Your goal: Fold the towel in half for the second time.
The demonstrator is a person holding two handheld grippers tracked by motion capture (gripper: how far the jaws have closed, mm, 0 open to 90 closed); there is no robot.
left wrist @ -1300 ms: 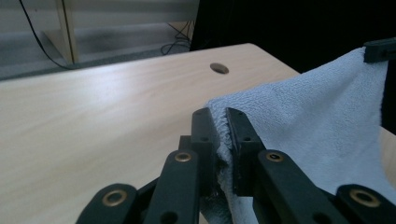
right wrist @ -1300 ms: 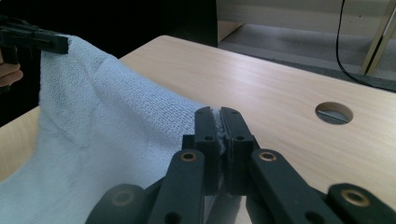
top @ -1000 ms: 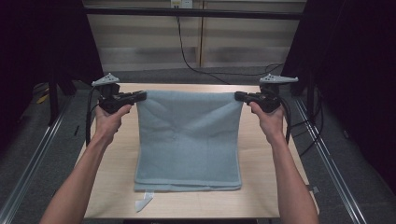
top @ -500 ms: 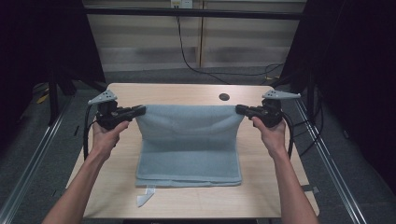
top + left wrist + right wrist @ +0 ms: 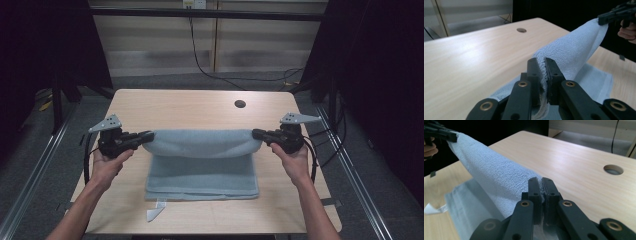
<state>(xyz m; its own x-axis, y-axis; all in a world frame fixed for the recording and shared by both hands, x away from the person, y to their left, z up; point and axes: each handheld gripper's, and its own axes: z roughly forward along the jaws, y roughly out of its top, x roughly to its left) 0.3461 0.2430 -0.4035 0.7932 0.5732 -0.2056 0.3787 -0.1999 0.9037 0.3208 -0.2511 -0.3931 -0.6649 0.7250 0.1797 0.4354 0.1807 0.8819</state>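
Dim room, pale wooden table [image 5: 190,112]

Black curtains [image 5: 380,75] flank it; a cable [image 5: 200,55] hangs down the light back wall [image 5: 150,40] beyond.

Wooden table [image 5: 200,112] — round hole [image 5: 240,104] — white scrap [image 5: 154,214].

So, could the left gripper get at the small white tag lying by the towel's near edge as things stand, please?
Probably not yet: the left gripper is shut on the towel corner. The white tag lies uncovered on the table, so releasing would free the way.

Nubby terry-cloth towel [image 5: 202,165] on a smooth, pale wood table [image 5: 190,107].
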